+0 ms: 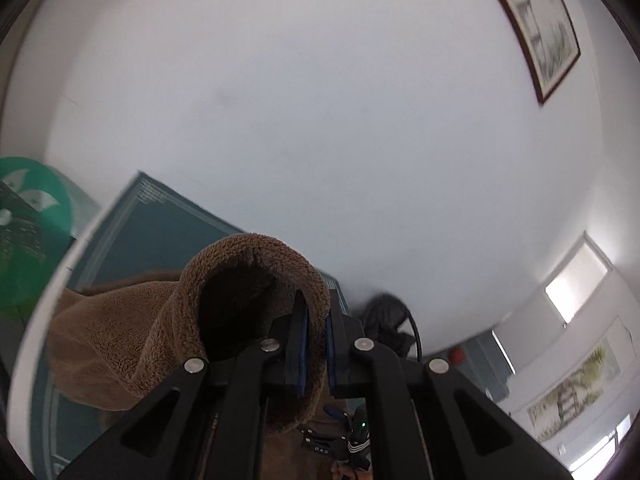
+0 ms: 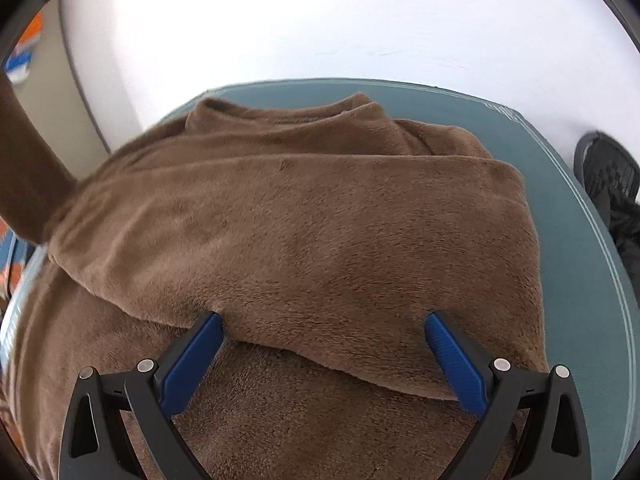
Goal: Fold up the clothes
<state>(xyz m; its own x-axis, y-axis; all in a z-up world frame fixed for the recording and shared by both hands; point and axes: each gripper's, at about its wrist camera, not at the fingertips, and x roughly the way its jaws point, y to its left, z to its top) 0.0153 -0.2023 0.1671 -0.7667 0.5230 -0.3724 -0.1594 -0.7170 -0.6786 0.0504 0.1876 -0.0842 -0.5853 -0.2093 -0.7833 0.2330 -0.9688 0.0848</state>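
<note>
Left gripper (image 1: 316,344) is pinching the brown fleece sleeve cuff (image 1: 256,264) aloft while the spread right gripper (image 2: 324,354) is resting on the fleece garment (image 2: 304,232) on the teal mat (image 2: 580,240); tugging could be undoing folds.

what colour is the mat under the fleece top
Teal mat with pale border lines, clearest in the right wrist view.

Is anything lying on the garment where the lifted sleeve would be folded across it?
Nothing visible does. The left gripper is clamped on the brown sleeve cuff. The fleece garment on the teal mat is bare, apart from the open right gripper at its fold.
</note>
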